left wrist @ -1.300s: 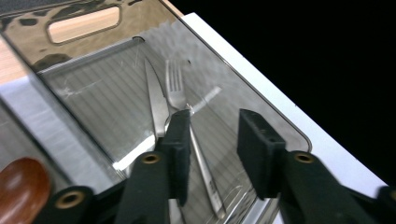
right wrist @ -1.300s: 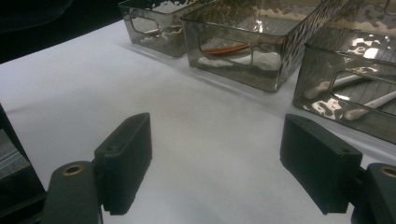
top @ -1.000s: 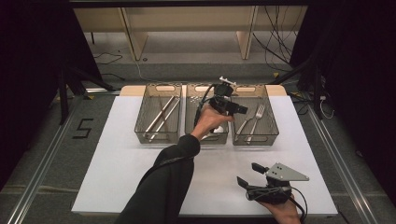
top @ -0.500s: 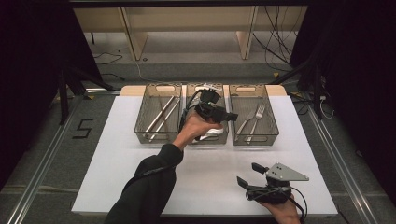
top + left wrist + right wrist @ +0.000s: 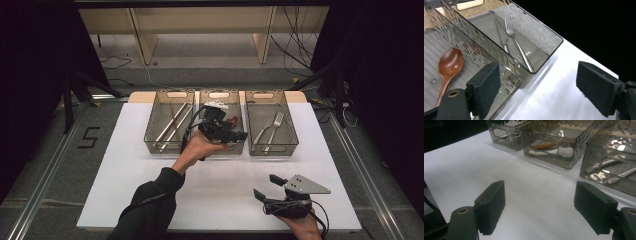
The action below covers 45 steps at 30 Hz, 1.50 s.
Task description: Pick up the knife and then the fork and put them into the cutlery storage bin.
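Observation:
My left gripper (image 5: 240, 135) hovers over the front of the middle bin (image 5: 219, 91), pointing right. Its jaws have just been opening and stand wide in the left gripper view (image 5: 539, 83), with nothing between them. A wooden spoon (image 5: 449, 62) lies in that middle bin. A fork (image 5: 518, 47) and a knife (image 5: 501, 35) lie in the right bin (image 5: 291, 145). My right gripper (image 5: 266, 186) rests low at the table's front right. It is open over bare white table (image 5: 539, 200).
The left bin (image 5: 150, 136) holds long metal utensils (image 5: 171, 125). All three clear grey bins stand in a row at the back of the white table (image 5: 125, 180). Dark floor and cables lie beyond the edges.
The left hand has drawn back toward the near side and a little left, from above the bins' middle to the middle bin's front. Its jaws have spread wider. The right gripper has stayed put.

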{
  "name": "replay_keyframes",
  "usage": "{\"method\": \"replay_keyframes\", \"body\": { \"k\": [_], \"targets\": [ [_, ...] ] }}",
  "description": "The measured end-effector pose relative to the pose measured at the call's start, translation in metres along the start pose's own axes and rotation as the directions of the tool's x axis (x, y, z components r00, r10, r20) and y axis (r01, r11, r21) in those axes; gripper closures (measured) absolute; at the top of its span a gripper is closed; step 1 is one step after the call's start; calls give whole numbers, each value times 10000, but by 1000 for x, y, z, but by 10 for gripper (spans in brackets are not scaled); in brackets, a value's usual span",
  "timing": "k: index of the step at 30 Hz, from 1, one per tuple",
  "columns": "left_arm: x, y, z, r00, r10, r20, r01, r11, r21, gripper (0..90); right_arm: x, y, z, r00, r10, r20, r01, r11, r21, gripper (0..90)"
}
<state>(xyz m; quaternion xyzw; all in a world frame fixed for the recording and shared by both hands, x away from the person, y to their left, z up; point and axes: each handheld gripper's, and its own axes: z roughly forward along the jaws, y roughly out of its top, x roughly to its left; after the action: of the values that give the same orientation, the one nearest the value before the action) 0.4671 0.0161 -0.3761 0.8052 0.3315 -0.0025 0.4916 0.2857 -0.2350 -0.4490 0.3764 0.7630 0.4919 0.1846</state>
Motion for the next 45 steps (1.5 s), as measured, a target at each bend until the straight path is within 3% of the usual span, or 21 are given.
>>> {"method": "replay_keyframes", "body": {
  "k": [16, 22, 45],
  "targets": [
    [-2, -32, -31, 9996, 261, -65, -263, 9990, -360, 182, -1, 0, 1, 9999, 144, -31, -144, 9999, -49, 260],
    [-2, -46, -38, 9991, 402, -103, -404, 9989, -233, 175, -1, 0, 1, 10000, 92, -25, -92, 9999, -49, 260],
    [-2, -86, -82, 9979, 388, -511, -437, 9940, -1005, 172, 0, 0, 1, 10000, 21, 4, -21, 10000, -37, 259]
  ]
}}
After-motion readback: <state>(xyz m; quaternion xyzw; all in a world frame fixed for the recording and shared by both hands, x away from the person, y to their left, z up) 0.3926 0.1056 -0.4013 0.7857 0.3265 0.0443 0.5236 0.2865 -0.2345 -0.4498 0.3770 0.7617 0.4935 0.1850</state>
